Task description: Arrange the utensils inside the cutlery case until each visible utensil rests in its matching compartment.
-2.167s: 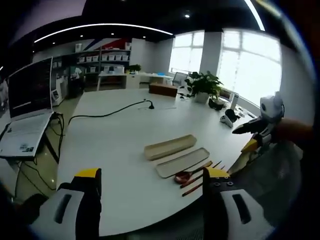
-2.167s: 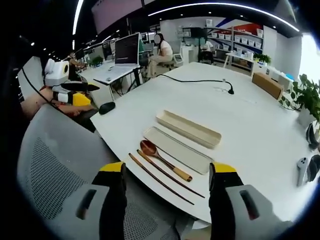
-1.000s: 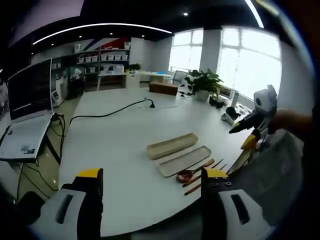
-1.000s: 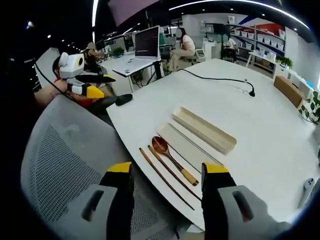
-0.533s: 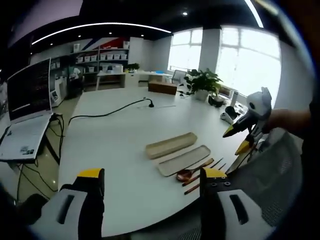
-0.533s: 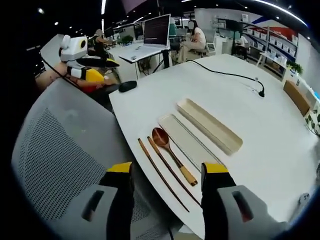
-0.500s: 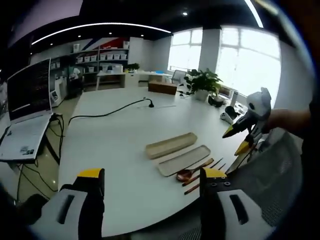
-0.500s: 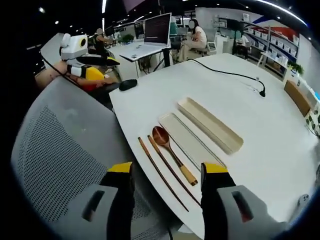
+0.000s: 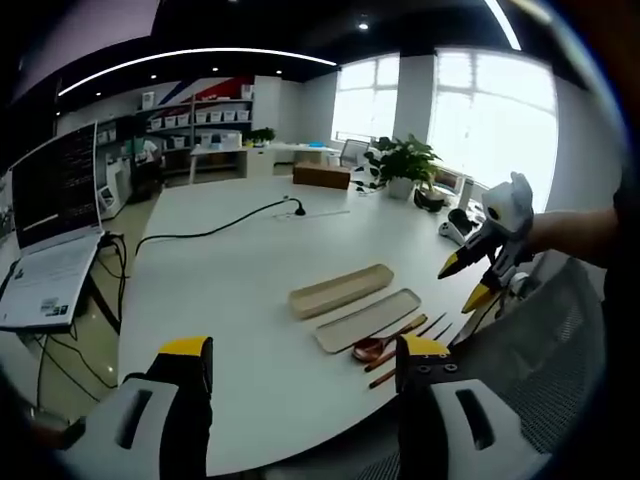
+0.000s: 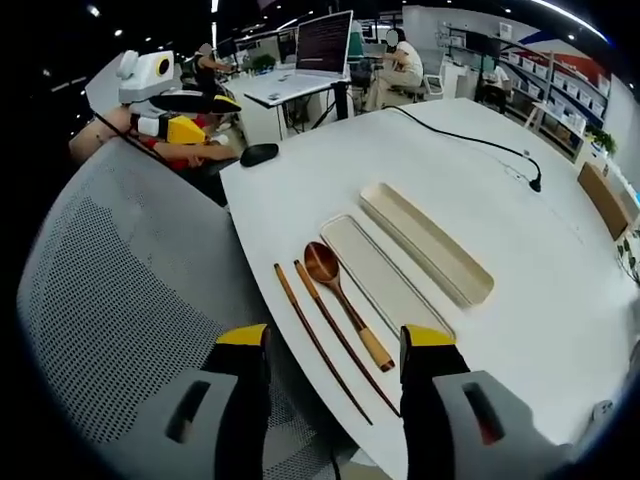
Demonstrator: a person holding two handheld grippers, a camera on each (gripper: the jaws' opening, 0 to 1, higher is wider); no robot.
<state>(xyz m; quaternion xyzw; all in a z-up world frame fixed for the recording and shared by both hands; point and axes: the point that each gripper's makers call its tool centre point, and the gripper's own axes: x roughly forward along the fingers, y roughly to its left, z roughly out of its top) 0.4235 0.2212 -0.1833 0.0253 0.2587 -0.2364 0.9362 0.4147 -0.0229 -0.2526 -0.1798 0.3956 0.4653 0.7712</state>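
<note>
Jaws apart, spoon (image 10: 345,303) beside lid (image 10: 380,276)

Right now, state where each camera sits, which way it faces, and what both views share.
Left gripper view: rides the left gripper, facing across the white table toward the windows; the right gripper and a forearm enter from the right.
Right gripper view: rides the right gripper, looking down over a grey mesh chair back.
Shared: cutlery case, lid, wooden spoon, chopsticks.
</note>
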